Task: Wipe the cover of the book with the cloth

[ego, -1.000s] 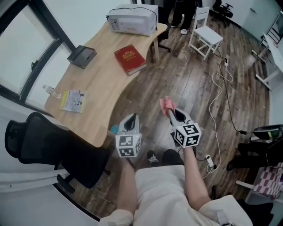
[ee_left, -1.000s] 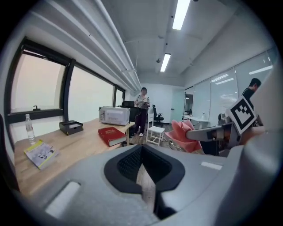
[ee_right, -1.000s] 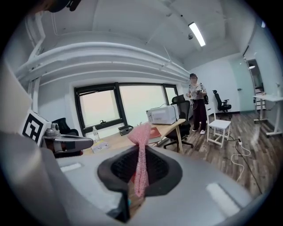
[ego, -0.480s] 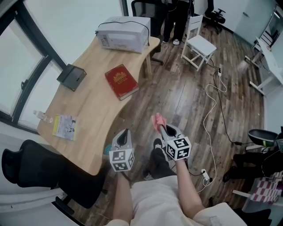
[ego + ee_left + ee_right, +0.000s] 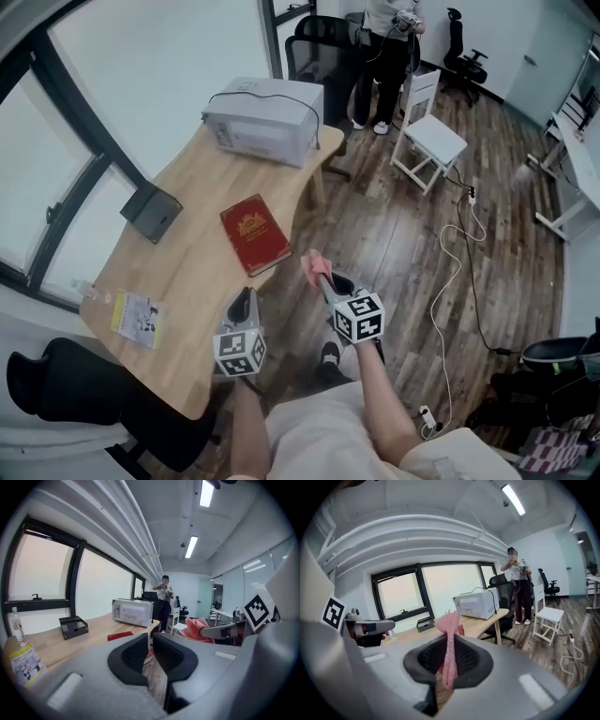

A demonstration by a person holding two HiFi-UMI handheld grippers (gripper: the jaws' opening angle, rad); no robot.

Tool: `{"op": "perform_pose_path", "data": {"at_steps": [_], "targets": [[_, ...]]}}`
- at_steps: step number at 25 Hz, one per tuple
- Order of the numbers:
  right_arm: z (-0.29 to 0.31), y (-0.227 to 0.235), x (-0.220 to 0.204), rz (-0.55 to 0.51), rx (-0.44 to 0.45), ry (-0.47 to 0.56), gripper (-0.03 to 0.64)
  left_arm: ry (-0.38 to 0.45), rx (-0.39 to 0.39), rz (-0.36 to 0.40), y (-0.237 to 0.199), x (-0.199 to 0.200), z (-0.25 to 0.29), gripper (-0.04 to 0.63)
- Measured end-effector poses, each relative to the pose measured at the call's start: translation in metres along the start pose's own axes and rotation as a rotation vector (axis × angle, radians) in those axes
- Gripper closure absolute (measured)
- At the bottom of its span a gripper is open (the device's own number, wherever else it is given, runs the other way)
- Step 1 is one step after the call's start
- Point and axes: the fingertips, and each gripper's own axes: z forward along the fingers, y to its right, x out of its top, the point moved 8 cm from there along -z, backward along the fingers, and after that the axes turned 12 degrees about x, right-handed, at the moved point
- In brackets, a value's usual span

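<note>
My right gripper (image 5: 449, 660) pinches the cloth (image 5: 449, 634) thinly — it may slip off wiping the far book (image 5: 253, 232); my left gripper (image 5: 149, 649) is closed, empty.

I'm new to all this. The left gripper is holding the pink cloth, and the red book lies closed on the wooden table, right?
Not quite. The pink cloth is pinched in the right gripper's jaws, as the right gripper view shows; the left gripper holds nothing. The red book does lie closed on the wooden table.

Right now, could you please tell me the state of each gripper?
Left gripper: shut, holding nothing.
Right gripper: shut on the pink cloth.
</note>
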Motion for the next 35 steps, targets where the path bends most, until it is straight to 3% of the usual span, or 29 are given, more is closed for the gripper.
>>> {"op": "perform_pose_path", "data": {"at_steps": [5, 9, 13, 15, 23, 28, 32, 35], "targets": [[0.029, 0.044, 0.003, 0.029, 0.040, -0.043, 0.586, -0.011, 0.044, -0.025, -0.001, 0.000, 0.034, 0.586], [0.049, 0.065, 0.003, -0.023, 0.106, -0.085, 0.586, -0.005, 0.055, 0.000, 0.000, 0.000, 0.050, 0.588], [0.075, 0.064, -0.004, -0.325, 0.229, -0.321, 0.586, -0.040, 0.003, 0.042, -0.004, -0.004, 0.064, 0.589], [0.089, 0.063, -0.004, -0.412, 0.293, -0.371, 0.586, -0.077, -0.014, 0.073, -0.010, -0.009, 0.069, 0.589], [0.154, 0.084, 0.010, -0.466, 0.401, -0.430, 0.586, -0.197, -0.041, 0.068, -0.051, -0.036, 0.107, 0.589], [0.205, 0.103, 0.029, -0.477, 0.398, -0.486, 0.586, -0.250, -0.025, -0.062, -0.090, -0.047, 0.159, 0.588], [0.250, 0.100, 0.022, -0.408, 0.427, -0.615, 0.586, -0.322, -0.100, -0.064, -0.098, -0.051, 0.208, 0.588], [0.284, 0.096, 0.032, -0.454, 0.459, -0.646, 0.586, -0.332, -0.136, -0.054, -0.109, -0.054, 0.250, 0.588]]}}
